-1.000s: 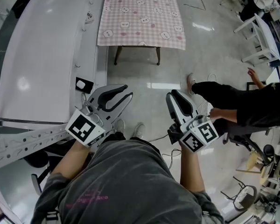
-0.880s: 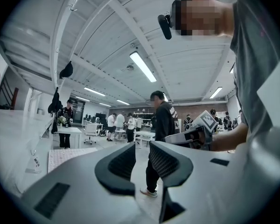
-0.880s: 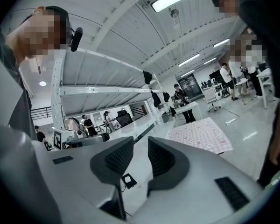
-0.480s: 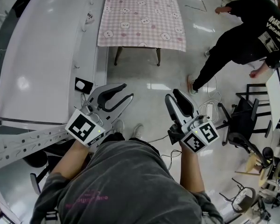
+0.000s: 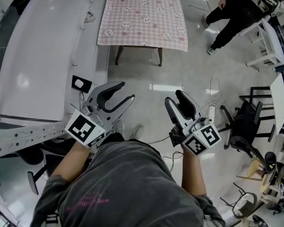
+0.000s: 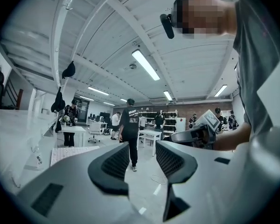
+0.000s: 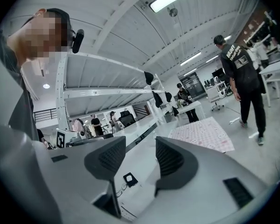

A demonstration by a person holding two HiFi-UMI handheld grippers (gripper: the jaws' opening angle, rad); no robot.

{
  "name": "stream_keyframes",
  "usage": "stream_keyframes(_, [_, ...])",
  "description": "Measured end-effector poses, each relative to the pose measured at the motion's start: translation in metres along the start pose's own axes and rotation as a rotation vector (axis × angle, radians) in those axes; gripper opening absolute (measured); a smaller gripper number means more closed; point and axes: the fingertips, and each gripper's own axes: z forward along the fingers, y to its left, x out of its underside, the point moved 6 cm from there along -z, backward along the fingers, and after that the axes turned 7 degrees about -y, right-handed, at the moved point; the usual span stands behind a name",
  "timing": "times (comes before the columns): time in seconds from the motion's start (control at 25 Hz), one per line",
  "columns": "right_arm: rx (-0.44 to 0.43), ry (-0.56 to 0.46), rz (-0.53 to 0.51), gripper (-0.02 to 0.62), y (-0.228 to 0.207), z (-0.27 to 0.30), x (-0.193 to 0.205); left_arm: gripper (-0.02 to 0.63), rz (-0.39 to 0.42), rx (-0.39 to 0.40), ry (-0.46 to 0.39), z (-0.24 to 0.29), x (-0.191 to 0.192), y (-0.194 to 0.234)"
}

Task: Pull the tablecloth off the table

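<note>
1. Lowest in the frame, you held both tools side by side at waist height, pointing up-frame. That looked like a carrying posture, not a working one.
2. Your left tool [image 5: 124, 91] had its jaws spread wide. Its own view showed only open room through the gap, so it held nothing.
3. Your right tool [image 5: 174, 97] was also spread and empty, and only distant furniture showed between its pads.
4. Bare floor [image 5: 151, 77] filled the middle of the frame, so both tools were well apart from the task's thing. I judged that nothing could be gripped from that far off.
5. At upper centre, the pink checked tablecloth [image 5: 142, 15] lay flat over the small counter [image 5: 160, 56]. It covered the whole top.
6. The cloth's near hem hung just over the front edge, above the legs. That hem seemed the natural place to pinch, and jaws already spread would suit it.
7. A long white bench [image 5: 47, 46] ran along the left, just beside the counter.
8. Farthest off, at upper right, a person in dark clothes [image 5: 236, 4] walked clear of the cloth.
</note>
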Motion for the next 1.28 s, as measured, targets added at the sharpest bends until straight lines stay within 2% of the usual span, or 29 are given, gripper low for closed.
stream_keyframes(0.2, [-0.009,0.001,-0.011,0.204,-0.010,-0.009,-0.003,0.197,0.012,-0.026,0.001,0.007,0.001,-0.010])
stream_keyframes(0.88, [-0.039,-0.004,0.001,0.202,-0.038,-0.050,-0.010,0.209,0.016,-0.095,0.002,0.024,0.012,-0.049])
stream_keyframes(1.28, [-0.029,-0.002,0.008,0.202,-0.048,-0.051,-0.010,0.209,0.008,-0.101,-0.005,0.031,0.015,-0.046])
